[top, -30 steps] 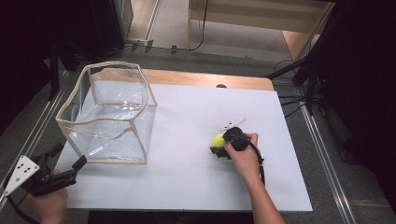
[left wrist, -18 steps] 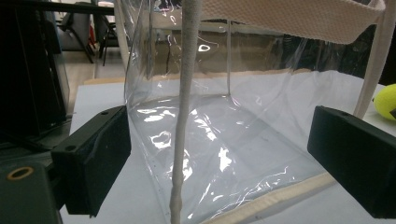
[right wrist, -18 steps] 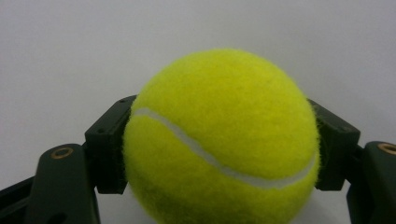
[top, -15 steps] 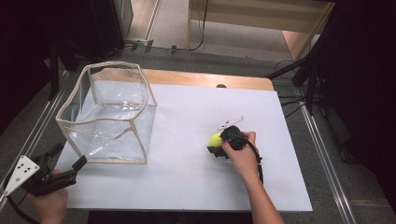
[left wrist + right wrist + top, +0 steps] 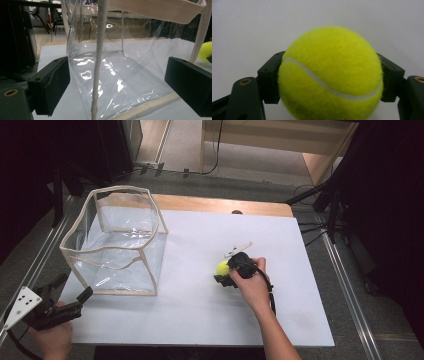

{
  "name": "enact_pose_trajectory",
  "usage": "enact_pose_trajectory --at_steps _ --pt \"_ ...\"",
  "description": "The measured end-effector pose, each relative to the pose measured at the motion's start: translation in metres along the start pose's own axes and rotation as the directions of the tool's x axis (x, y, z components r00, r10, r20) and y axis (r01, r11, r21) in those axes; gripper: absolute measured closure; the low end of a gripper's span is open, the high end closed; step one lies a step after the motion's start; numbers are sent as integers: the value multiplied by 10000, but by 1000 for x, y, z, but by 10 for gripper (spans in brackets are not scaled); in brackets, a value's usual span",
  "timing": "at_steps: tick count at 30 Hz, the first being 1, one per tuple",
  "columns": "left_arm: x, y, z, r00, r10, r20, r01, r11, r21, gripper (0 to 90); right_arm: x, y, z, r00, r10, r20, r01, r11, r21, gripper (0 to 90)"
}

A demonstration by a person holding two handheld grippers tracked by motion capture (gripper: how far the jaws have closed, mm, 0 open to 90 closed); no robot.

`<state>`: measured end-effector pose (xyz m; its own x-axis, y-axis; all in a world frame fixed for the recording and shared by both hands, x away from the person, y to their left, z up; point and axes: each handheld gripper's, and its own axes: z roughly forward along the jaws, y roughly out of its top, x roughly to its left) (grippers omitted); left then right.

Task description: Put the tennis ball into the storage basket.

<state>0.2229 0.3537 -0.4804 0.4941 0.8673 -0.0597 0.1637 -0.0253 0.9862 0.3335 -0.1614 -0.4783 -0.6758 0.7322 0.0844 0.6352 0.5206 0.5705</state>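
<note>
Tennis ball (image 5: 222, 267) sits on the white table (image 5: 200, 320), well to the right of the clear bag (image 5: 117, 245), in the high view. The right gripper (image 5: 225, 272) pinches it, just like a second ago; nothing has moved. The left gripper (image 5: 75, 297) waits near the bag's front corner.

Left gripper view: the black jaws are spread wide, the bag's corner seam (image 5: 98, 62) between them.

Right gripper view: both jaws press the ball's (image 5: 329, 75) sides.
</note>
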Motion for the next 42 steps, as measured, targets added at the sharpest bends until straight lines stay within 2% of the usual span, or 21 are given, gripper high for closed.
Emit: enact_pose_trajectory --at_steps 17,22,29,42 --pt "0 0 0 10000 -8 7 8 10000 11 65 19 24 10 9983 -418 -408 412 9990 -166 227" --pt "0 0 0 10000 -24 24 24 10000 -4 65 24 30 12 9970 -401 -664 384 9989 -276 227" --pt "0 0 0 10000 -14 23 14 10000 -1 65 32 39 16 9958 -534 -739 514 9983 -289 227" --pt "0 0 0 10000 -17 31 17 10000 -5 65 48 53 24 9900 -913 -1077 886 9956 -296 227"
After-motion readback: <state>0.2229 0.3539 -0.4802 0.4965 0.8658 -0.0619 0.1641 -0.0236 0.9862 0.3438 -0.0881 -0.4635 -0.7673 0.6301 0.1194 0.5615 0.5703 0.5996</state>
